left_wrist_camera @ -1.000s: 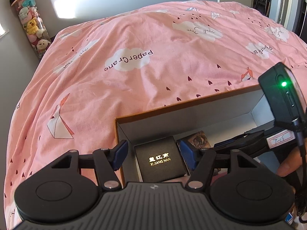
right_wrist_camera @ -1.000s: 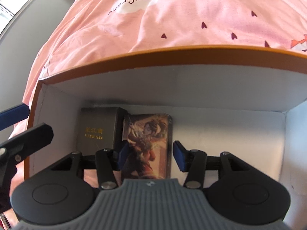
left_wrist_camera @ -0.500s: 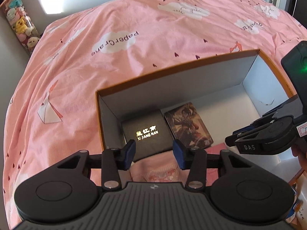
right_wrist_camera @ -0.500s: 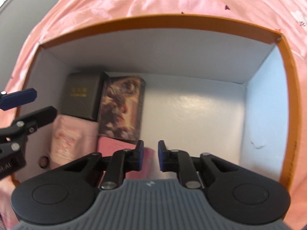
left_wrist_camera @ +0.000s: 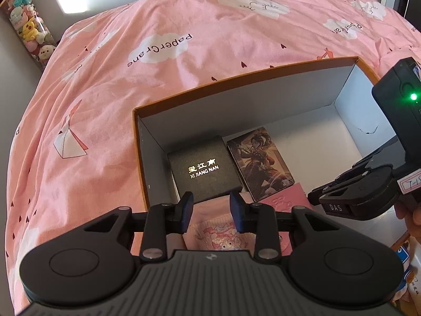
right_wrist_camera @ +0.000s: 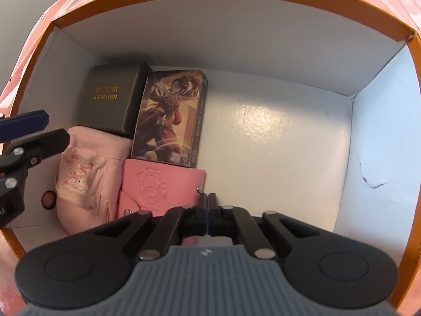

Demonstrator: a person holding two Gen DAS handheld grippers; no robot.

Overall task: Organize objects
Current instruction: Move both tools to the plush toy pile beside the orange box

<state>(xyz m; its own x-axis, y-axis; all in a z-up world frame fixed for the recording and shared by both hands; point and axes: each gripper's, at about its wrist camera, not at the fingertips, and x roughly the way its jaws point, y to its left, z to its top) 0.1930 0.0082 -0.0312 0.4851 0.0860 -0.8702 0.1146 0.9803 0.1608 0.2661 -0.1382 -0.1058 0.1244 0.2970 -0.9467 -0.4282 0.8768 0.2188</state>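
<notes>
An orange-rimmed box with a white inside lies on a pink bedspread. In its left end sit a black box with gold lettering, an illustrated card box, a pink wallet and a pink cloth pouch. My left gripper hovers over the pouch with its jaws closing; a gap still shows and nothing is pinched. My right gripper is shut with nothing visible between its fingertips, at the right corner of the wallet. From this side the black box, the card box and the pouch show too.
The right half of the box floor is bare white. A clear tube of plush toys stands by the wall at far left. A person's hand and a colourful packet are at the right edge.
Both grippers' jaws have narrowed; the right went from open around the card box to shut beside the wallet. Both views now show more of the box's inside.
</notes>
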